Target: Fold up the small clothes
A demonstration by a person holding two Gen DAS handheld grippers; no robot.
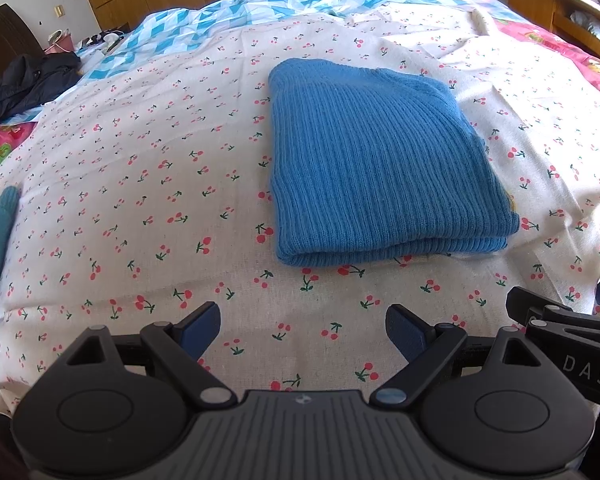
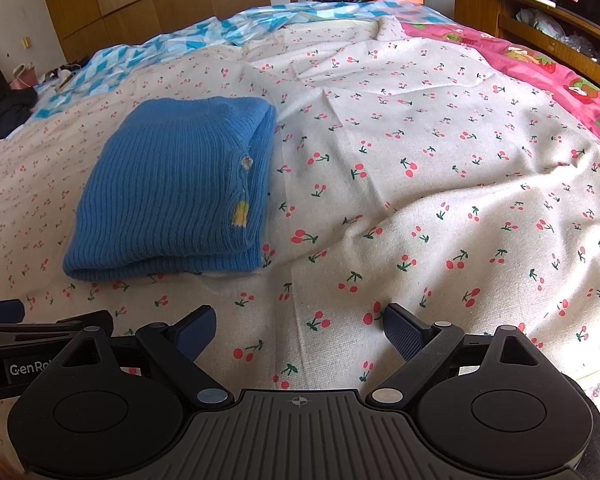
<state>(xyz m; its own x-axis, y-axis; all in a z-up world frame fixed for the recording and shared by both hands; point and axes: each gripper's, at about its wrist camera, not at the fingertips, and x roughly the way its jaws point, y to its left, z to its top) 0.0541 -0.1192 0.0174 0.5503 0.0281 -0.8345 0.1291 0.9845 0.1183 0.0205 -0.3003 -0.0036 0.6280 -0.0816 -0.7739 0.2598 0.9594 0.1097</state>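
both grippers are sitting low over the bed with nothing in them. left gripper (image 1: 302, 330) has its jaws spread wide, right gripper (image 2: 298, 330) same deal, fingers well apart. the blue knit sweater (image 1: 376, 168) is already folded into a neat rectangle, lying flat on the cherry-print sheet (image 1: 140, 184) ahead of both grippers, not touching either. from the right wrist view the sweater (image 2: 172, 188) sits off to the left, with a small yellow patch near its right edge.
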